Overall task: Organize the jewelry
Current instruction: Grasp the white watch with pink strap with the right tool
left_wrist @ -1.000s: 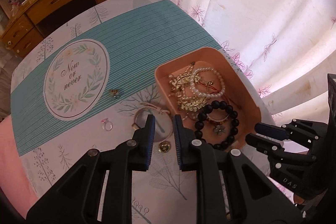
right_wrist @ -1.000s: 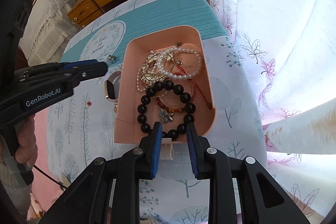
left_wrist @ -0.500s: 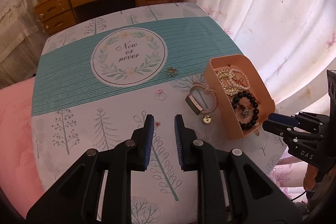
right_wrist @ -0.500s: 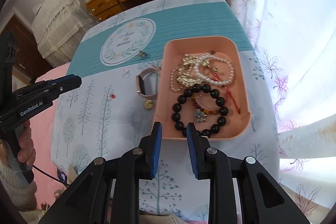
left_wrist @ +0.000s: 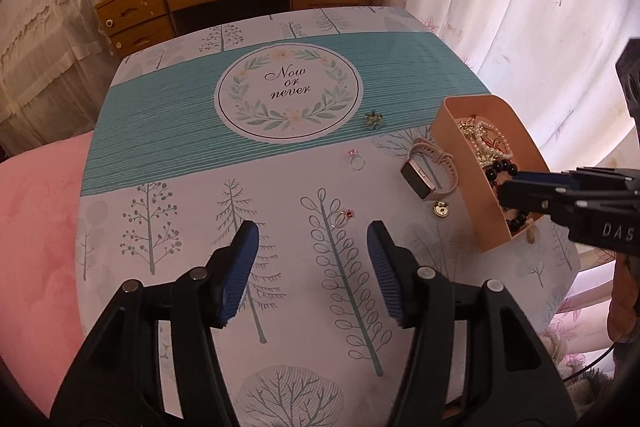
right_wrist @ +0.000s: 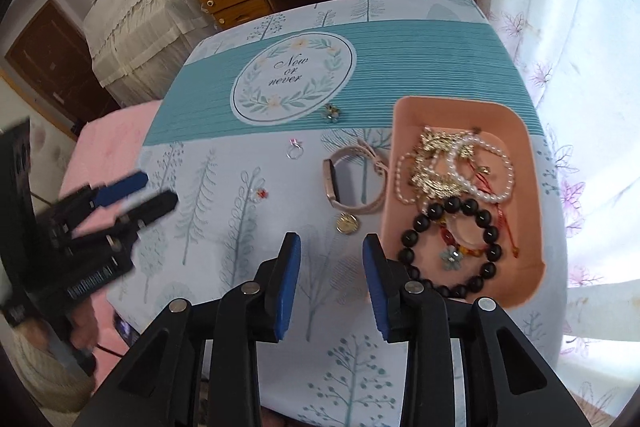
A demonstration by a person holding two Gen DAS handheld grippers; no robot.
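Left wrist view: my left tongs (left_wrist: 313, 269) hang over the tablecloth (left_wrist: 280, 267), jaws spread and just been opening, nothing between the pads. Small ring with a red stone (left_wrist: 347, 215) lies on the cloth at 12 o'clock from the tips, just beyond them. Ring with a pink stone (left_wrist: 354, 159) further out, about 1 o'clock. Green flower piece (left_wrist: 374, 119) beyond that, at the edge of the teal stripe. Watch (left_wrist: 429, 171) with a pale strap lies at 2 o'clock, just beside the pink tray (left_wrist: 468, 163); gold pendant (left_wrist: 441, 207) near the watch, on the cloth. My right tongs (left_wrist: 505, 189) come in from 3 o'clock, tips over the tray; gap not readable here.

Right wrist view: my right tongs (right_wrist: 331, 275) hang over the cloth, jaws partly apart and just been opening, nothing in them. Gold pendant (right_wrist: 347, 223) at 12 o'clock from the tips, near. Watch (right_wrist: 352, 183) beyond it, against the tray's left wall. Tray (right_wrist: 532, 211) at 2 o'clock, holding a black bead bracelet (right_wrist: 452, 247), a pearl bracelet (right_wrist: 480, 167), a gold chain (right_wrist: 436, 163). Red-stone ring (right_wrist: 261, 192) at 10 o'clock, pink-stone ring (right_wrist: 296, 149) at 11, flower piece (right_wrist: 332, 112) at 12, far out. Left tongs (right_wrist: 148, 191) at 9 o'clock, blurred, jaws apart.
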